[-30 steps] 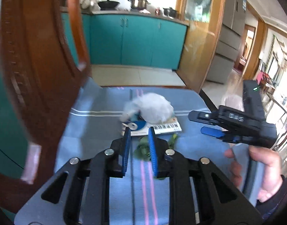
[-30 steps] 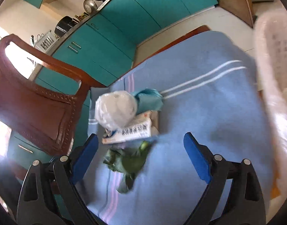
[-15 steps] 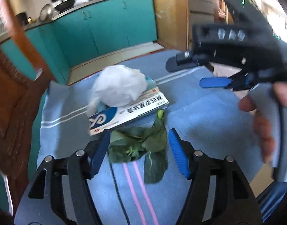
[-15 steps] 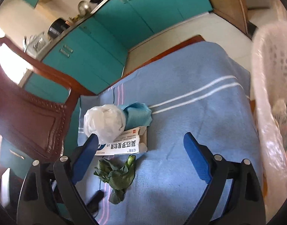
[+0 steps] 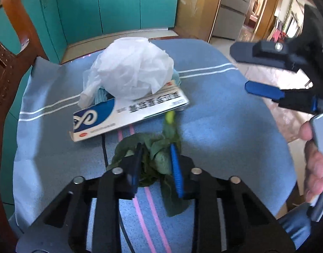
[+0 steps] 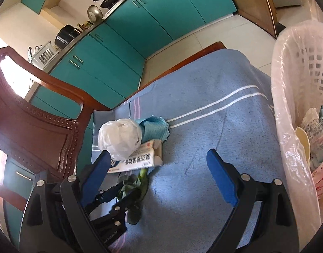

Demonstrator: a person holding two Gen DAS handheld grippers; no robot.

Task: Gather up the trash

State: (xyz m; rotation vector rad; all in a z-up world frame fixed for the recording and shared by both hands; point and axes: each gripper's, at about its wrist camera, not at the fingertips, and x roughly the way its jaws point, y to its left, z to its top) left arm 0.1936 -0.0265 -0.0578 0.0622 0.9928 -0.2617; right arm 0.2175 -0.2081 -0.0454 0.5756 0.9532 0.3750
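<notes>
Wilted greens [image 5: 155, 156] between closing left gripper [image 5: 156, 158] fingers, on cloth [image 5: 214, 126].

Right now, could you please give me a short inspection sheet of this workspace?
Surface: blue cloth with white stripes over a wooden table.
Job's things: green leaves; printed carton with a white plastic bag on it; teal rag behind; lined basket already holding trash.
Clutter: nothing seen.
Grippers: left hand-held gripper closing, leaves between its jaws; right hand-held gripper wide open, holding nothing.
Cables: thin dark cable on the cloth beside the leaves.
Surroundings: carved wooden chair, teal cabinets, pans on the counter.
</notes>
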